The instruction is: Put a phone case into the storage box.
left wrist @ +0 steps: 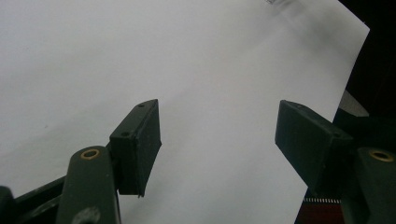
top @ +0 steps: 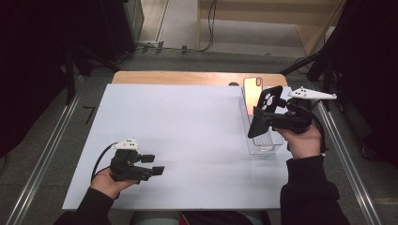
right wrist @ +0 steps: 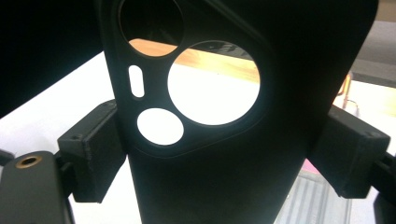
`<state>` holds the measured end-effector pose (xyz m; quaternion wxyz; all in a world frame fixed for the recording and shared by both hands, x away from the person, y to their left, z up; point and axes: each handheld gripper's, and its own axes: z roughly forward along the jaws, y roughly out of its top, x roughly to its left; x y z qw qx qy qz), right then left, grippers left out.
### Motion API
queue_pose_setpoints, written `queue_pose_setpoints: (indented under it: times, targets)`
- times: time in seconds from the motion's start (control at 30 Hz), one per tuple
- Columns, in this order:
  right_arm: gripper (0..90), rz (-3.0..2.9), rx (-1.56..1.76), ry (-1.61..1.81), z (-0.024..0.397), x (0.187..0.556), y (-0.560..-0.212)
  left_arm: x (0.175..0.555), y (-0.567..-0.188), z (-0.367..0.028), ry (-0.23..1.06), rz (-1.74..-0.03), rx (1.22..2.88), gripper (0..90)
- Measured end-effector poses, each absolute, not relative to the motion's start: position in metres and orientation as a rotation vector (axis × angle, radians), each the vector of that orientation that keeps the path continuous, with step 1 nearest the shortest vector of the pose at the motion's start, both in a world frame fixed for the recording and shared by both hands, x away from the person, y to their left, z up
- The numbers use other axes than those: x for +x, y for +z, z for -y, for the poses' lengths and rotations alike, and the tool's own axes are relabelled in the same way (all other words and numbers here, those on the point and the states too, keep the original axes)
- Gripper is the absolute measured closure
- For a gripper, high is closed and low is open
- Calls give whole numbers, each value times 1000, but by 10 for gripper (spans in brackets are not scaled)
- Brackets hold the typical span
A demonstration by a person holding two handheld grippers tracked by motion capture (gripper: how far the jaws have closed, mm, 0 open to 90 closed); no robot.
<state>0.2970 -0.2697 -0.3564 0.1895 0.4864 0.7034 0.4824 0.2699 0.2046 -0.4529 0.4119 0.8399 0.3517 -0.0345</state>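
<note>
Tongs at right (top: 263,121) are clenched on a black phone case (top: 265,110), one pad (right wrist: 95,151) pressed to each long edge, as the right gripper view shows; the case stands tilted above the near half of a clear plastic tray (top: 263,143), lifted free of it as far as the high view lets one judge. Tongs at left (top: 155,165) are released, with nothing between their pads (left wrist: 140,144), and rest low over the bare white counter (top: 187,136), well apart from the case and the tray.

Progress. A fair reading is that the case has been taken out of the tray, or is about to be put into it; the pictures do not settle which. A second case, pale with a gold tint (top: 252,93), leans upright at the far end of the tray, beyond the right tongs, and has not been touched. What is left, on either reading, is to carry the black case to its place and let go of it; the left tongs have no share in the work yet.

Markings. No brand, label or writing can be read on any surface. The black case bears only its camera cut-outs (right wrist: 212,84): two large round holes, one small round hole and a short slot.
</note>
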Motion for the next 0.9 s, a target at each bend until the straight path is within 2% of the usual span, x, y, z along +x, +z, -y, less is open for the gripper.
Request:
queue_pose_setpoints:
  times: [0.53, 0.9]
  targets:
    - [115, -1822, 1449, 1214, 278, 307, -371, 267, -454, -208, -76, -897, 2110, 312]
    - [115, -1783, 1496, 1173, 285, 326, -389, 266, -453, -208, -79, -882, 2109, 312]
